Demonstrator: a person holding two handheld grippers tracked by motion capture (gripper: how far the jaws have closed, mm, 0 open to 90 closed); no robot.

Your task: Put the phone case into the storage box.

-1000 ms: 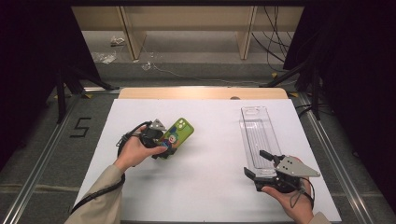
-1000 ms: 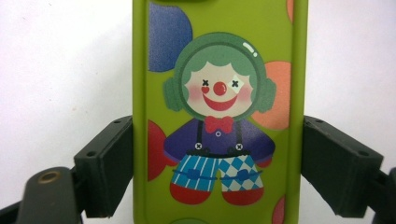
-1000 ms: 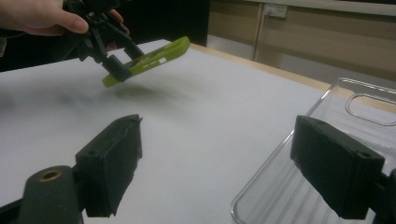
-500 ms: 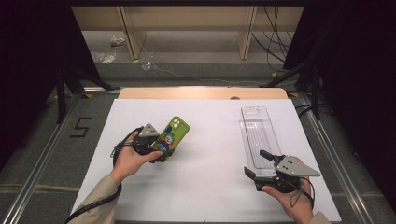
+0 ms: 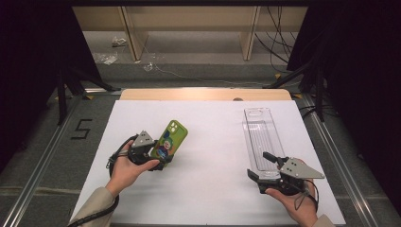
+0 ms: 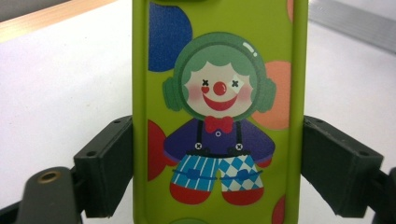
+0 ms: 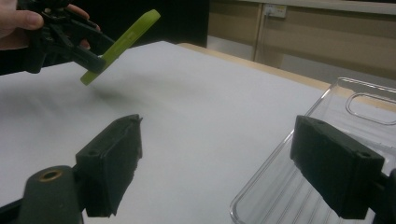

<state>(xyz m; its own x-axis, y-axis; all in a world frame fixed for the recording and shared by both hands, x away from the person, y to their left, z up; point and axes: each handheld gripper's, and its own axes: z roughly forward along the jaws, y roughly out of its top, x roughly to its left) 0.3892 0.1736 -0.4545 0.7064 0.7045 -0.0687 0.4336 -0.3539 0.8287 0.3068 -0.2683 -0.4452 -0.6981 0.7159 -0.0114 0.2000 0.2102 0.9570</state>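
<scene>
A green phone case (image 5: pixel 171 138) printed with a clown is held off the white table, tilted with its far end up. My left gripper (image 5: pixel 163 153) is shut on its lower part. In the left gripper view both black jaws press on the long edges of the case (image 6: pixel 219 93). A clear plastic tray (image 5: pixel 259 132) lies flat at the right of the table. My right gripper (image 5: pixel 261 165) is open at the near end of the tray. The near left corner of the tray (image 7: pixel 327 107) reaches in between the jaws, and neither pad touches it.
A white sheet (image 5: pixel 213 146) covers the table, with a wooden strip (image 5: pixel 203 94) along its far edge. Metal rails run down both sides. A "5" mark (image 5: pixel 81 128) is on the floor at the left, with cables and shelving beyond.
My left gripper has carried the green case to the left and slightly nearer the person. The right gripper and the clear tray have stayed put.
</scene>
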